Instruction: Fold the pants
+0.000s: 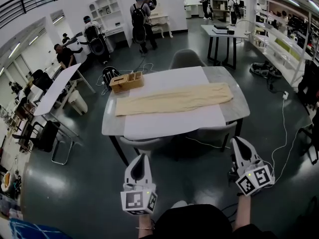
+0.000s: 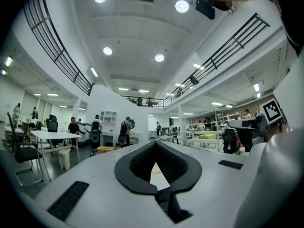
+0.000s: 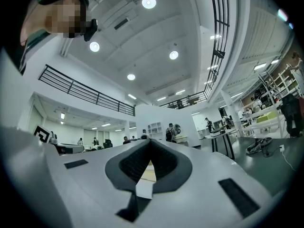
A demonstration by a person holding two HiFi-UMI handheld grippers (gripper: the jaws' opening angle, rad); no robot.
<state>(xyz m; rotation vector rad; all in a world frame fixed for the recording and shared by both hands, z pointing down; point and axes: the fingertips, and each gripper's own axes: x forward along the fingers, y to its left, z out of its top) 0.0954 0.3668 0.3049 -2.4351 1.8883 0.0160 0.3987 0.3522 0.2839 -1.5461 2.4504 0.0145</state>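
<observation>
Long beige pants [image 1: 174, 99] lie flat and stretched left to right on a white sheet [image 1: 174, 126] covering the grey table [image 1: 238, 108]. Both grippers hang in the air well short of the table's near edge, touching nothing. My left gripper [image 1: 141, 157] is shut, its tips meeting with nothing between them. My right gripper [image 1: 235, 140] is shut and empty too. In the left gripper view the left gripper [image 2: 156, 142] points level at the table, with a strip of pants [image 2: 156, 169] showing in the gap behind its tips. The right gripper [image 3: 151, 140] frames the pants [image 3: 148, 174] likewise.
A cardboard box [image 1: 126, 81] sits on the table's far left corner. One grey chair [image 1: 187, 59] stands behind the table and another [image 1: 149, 144] is tucked under its near side. A white cable [image 1: 284, 133] trails on the floor at right. People and other tables fill the far room.
</observation>
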